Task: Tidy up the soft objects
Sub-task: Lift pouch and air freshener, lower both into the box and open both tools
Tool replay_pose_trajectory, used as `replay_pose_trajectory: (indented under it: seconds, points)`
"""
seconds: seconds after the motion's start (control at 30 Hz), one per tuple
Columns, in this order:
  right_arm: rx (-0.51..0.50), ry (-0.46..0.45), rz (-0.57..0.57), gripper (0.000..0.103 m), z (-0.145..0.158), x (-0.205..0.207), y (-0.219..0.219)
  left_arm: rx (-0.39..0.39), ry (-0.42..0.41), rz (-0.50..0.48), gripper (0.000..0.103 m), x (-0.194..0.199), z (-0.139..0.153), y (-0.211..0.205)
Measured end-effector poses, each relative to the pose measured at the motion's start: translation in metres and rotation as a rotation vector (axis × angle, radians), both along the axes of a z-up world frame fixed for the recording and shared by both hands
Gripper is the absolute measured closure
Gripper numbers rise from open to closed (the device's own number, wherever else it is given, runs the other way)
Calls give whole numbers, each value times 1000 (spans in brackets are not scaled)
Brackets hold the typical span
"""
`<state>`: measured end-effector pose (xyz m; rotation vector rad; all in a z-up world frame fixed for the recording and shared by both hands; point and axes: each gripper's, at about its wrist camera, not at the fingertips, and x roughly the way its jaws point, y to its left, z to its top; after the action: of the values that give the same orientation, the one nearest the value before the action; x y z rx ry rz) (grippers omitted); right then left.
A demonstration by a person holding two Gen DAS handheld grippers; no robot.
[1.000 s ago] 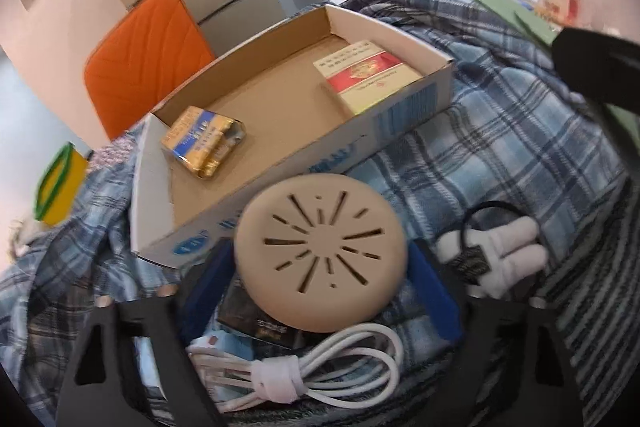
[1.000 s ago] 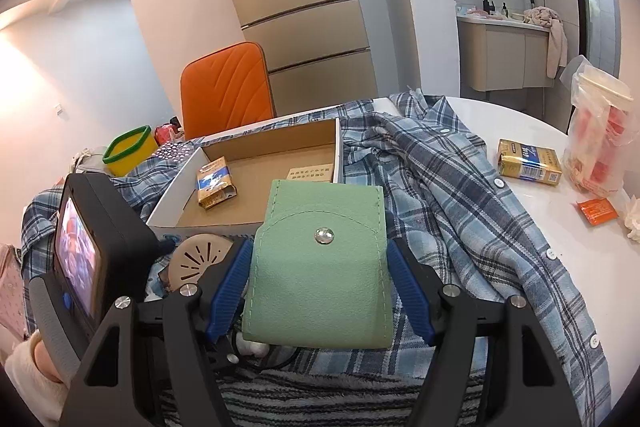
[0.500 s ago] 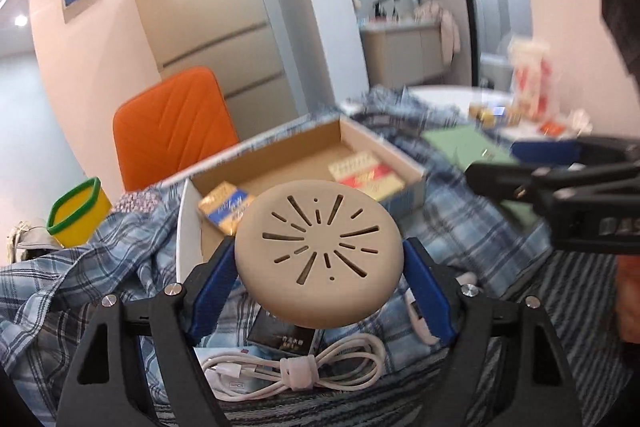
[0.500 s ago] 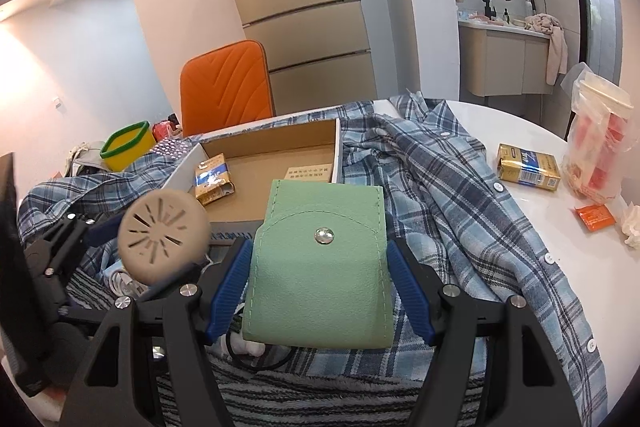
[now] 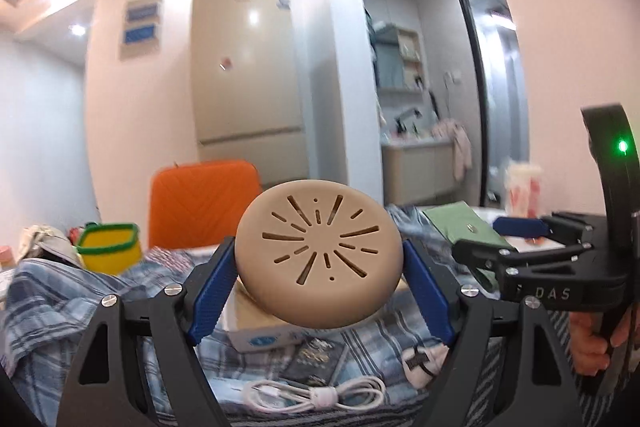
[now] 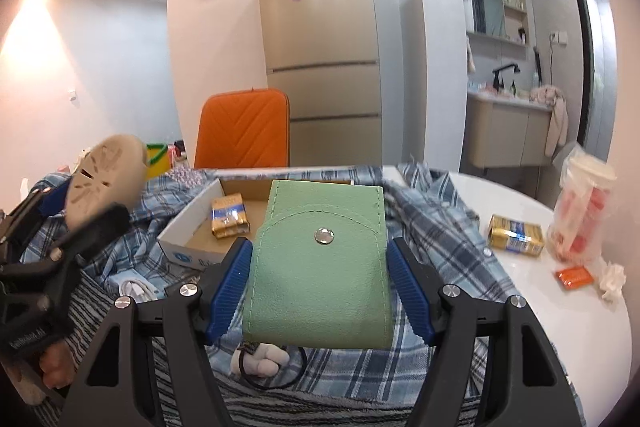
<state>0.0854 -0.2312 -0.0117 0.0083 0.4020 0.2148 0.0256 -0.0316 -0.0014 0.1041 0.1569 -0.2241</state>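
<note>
My left gripper (image 5: 318,279) is shut on a round beige disc with slots (image 5: 318,255), held high above the table; the disc also shows at the left of the right wrist view (image 6: 102,175). My right gripper (image 6: 320,283) is shut on a green snap pouch (image 6: 320,263), held above the plaid shirt (image 6: 440,235); the pouch shows at the right of the left wrist view (image 5: 460,231). The open cardboard box (image 6: 188,227) with a gold packet (image 6: 230,217) lies behind the pouch.
A coiled white cable (image 5: 316,395), a dark booklet (image 5: 316,363) and a white hair tie (image 6: 260,363) lie on the cloth. A gold packet (image 6: 516,231), an orange sachet (image 6: 574,277) and a plastic bag (image 6: 580,211) sit on the white table. An orange chair (image 6: 244,135) and a yellow basket (image 5: 108,247) stand behind.
My left gripper has lifted and tilted up with the disc, from just above the cable to well above the box. My right gripper has held the pouch almost still.
</note>
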Motion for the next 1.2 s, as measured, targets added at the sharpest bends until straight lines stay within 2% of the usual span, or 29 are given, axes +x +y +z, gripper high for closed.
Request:
replay_pose_trajectory:
  seconds: [0.17,0.37,0.47,0.6,0.7,0.83,0.93,1.1,1.2]
  points:
    - [-3,-72,-6,32,18,-5,6,-21,-97,52,23,-9,11,7]
    - [-32,-183,-5,32,52,-4,22,-49,-186,95,23,4,27,12]
    - [-11,-223,4,32,63,7,31,-62,-226,121,23,16,33,16]
    - [-8,-268,-44,32,66,30,45,-71,-268,135,23,31,36,21]
    - [9,-272,-42,32,60,50,51,-88,-276,149,23,44,28,27]
    - [-26,-270,-77,32,44,72,60,-45,-244,167,23,63,9,25]
    - [-14,-237,-82,32,27,83,60,-32,-198,180,23,74,-2,25]
    - [-32,-162,-50,32,7,97,65,14,-202,161,23,72,-8,15]
    - [-45,-133,-22,32,2,103,69,12,-189,163,23,75,-9,16]
